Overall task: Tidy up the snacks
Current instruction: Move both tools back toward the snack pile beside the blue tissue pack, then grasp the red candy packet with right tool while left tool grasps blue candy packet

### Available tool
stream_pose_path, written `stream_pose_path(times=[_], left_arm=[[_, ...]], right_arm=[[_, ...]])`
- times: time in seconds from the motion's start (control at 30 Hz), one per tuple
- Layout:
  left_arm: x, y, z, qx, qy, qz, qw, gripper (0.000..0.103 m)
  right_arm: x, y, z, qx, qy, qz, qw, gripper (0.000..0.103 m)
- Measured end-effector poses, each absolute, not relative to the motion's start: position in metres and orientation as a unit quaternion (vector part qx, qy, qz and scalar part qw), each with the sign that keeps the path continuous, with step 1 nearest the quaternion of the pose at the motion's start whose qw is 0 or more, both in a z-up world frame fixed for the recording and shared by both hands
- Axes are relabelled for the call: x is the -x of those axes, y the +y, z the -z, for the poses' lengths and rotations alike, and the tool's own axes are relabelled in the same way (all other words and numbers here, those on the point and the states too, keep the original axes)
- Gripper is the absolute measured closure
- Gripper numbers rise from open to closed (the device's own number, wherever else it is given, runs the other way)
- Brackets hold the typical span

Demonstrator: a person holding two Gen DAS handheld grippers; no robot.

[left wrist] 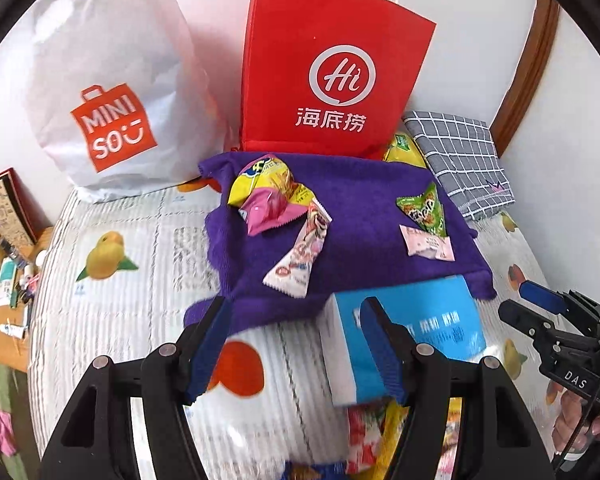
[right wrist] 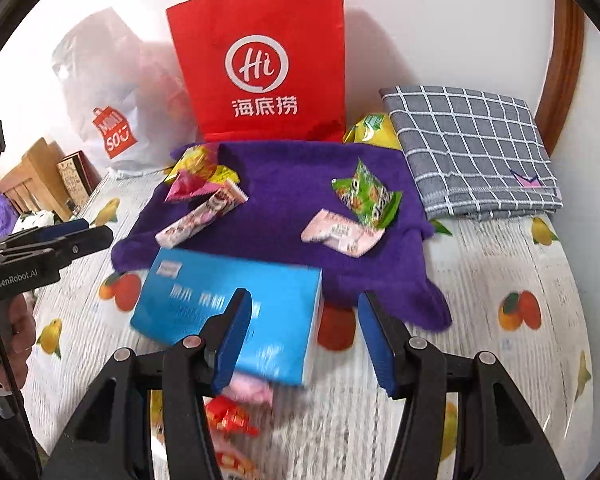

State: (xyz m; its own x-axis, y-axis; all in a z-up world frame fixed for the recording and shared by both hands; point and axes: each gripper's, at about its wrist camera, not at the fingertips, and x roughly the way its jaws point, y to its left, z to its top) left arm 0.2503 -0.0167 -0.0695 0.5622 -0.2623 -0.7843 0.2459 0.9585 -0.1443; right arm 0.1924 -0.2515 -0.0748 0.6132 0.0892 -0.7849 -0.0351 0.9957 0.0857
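Observation:
A purple towel (left wrist: 360,236) (right wrist: 284,216) lies on the table. On it sit a yellow packet (left wrist: 260,180), a pink packet (left wrist: 268,212) and a long pink-white packet (left wrist: 300,256) (right wrist: 200,220) at the left, and a green packet (left wrist: 424,210) (right wrist: 368,196) and a pale pink packet (left wrist: 426,242) (right wrist: 340,234) at the right. A blue box (left wrist: 408,340) (right wrist: 228,312) lies at the towel's near edge. More packets (right wrist: 232,416) lie near it. My left gripper (left wrist: 296,344) is open above the table, left of the box. My right gripper (right wrist: 304,340) is open above the box's right end.
A red paper bag (left wrist: 332,68) (right wrist: 268,64) and a white MINISO bag (left wrist: 104,88) (right wrist: 112,128) stand against the wall. A folded grey checked cloth (left wrist: 460,160) (right wrist: 472,144) lies at the back right. A fruit-print tablecloth (left wrist: 120,280) covers the table. Clutter sits on a shelf (left wrist: 8,292) at the left.

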Motion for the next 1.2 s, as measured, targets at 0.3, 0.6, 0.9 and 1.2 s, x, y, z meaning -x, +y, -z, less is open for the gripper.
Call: stream_pose_path(times=[0.3,0.6,0.9,1.2], left_arm=[[-0.217,-0.003,0.078,0.033,0.468,0.138,0.872,0.038],[-0.196,0.014,0.091,0.04,0.478,0.13,0.868,0.038],[-0.187,0.027,0.102,0.039,0.484,0.126,0.865,0.038],[-0.178,0.027,0.114,0.037,0.495,0.125,0.859,0.038]], right_arm=[[-0.154,-0.249,0.091,-0.04,0.463,-0.045,0.884,0.048],[-0.14,-0.235,0.116,-0.055,0.476,-0.084,0.874,0.048],[-0.156,-0.203,0.151,-0.048,0.512,-0.117,0.85,0.05],[-0.136,-0.205,0.134,-0.042,0.481,-0.13,0.866,0.078]])
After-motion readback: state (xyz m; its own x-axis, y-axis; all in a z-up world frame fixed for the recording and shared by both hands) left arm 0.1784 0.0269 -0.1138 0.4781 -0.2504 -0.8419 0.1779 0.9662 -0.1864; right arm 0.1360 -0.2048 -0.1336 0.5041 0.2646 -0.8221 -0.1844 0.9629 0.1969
